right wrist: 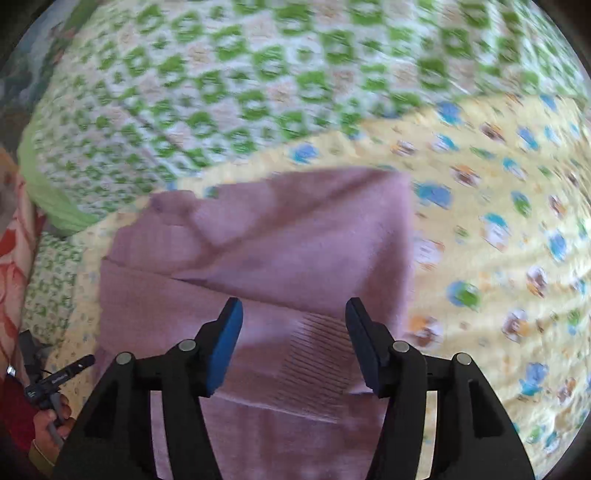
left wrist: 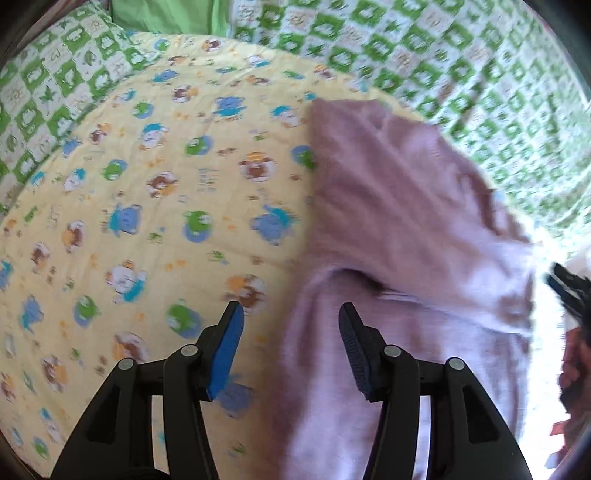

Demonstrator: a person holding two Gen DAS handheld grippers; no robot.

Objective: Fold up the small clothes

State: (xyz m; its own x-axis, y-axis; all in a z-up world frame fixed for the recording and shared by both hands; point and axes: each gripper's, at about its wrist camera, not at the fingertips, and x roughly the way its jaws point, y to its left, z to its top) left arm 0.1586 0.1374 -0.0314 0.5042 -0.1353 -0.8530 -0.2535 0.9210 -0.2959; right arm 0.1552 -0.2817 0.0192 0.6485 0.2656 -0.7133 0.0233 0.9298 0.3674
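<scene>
A small pink knitted garment (left wrist: pixel 399 229) lies on a yellow sheet with cartoon animals (left wrist: pixel 147 184), partly folded over itself. In the right wrist view the garment (right wrist: pixel 288 236) fills the middle, with a ribbed hem near the fingers. My left gripper (left wrist: pixel 291 314) is open and empty, above the garment's left edge. My right gripper (right wrist: pixel 293 308) is open and empty, above the garment's near part. The other gripper shows as a dark shape at the right edge of the left wrist view (left wrist: pixel 569 291), and at the lower left of the right wrist view (right wrist: pixel 55 380), held by a hand.
A green and white patterned bedcover (left wrist: pixel 461 66) lies beyond the yellow sheet, also in the right wrist view (right wrist: pixel 221 81). A green pillow (left wrist: pixel 162 14) is at the far edge. A red and orange cloth (right wrist: pixel 14 258) lies at the left edge.
</scene>
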